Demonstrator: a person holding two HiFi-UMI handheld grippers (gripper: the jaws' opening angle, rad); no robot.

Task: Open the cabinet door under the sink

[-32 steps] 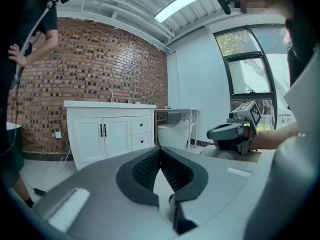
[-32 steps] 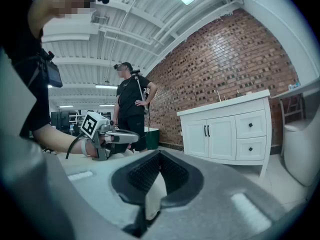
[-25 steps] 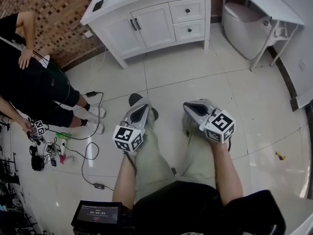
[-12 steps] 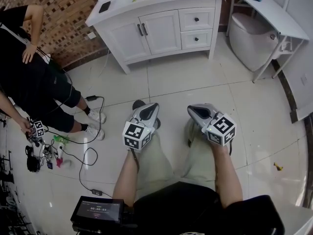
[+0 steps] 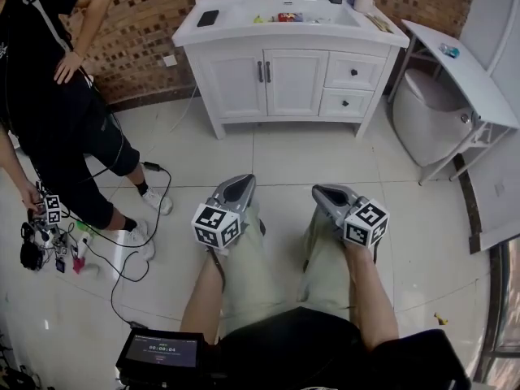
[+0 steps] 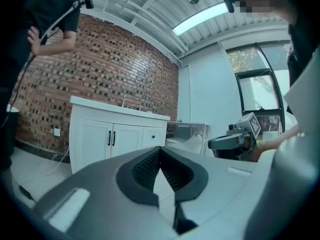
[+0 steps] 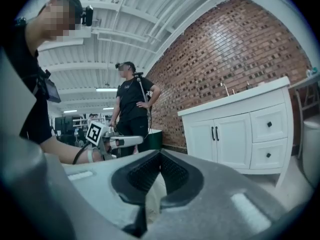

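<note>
The white sink cabinet [image 5: 244, 108] stands against the brick wall at the top of the head view. Its two doors [image 5: 294, 82] are closed, with a pair of dark vertical handles [image 5: 263, 71] where they meet. Both grippers are held level over the person's legs, well short of the cabinet and touching nothing. My left gripper [image 5: 236, 184] is shut and empty; its view shows the doors [image 6: 95, 141] and handles [image 6: 111, 138] ahead to the left. My right gripper [image 5: 323, 192] is shut too, with the handles [image 7: 214, 133] ahead on its right.
A person in black [image 5: 65, 96] stands at the left, with cables [image 5: 138, 242] and small gear on the floor by their feet. Two drawers [image 5: 353, 72] sit right of the doors. A toilet [image 5: 426, 116] and a white side table [image 5: 463, 63] stand at the right.
The cabinet has come lower and nearer in the head view as the person and both grippers moved toward it. Both grippers stay shut.
</note>
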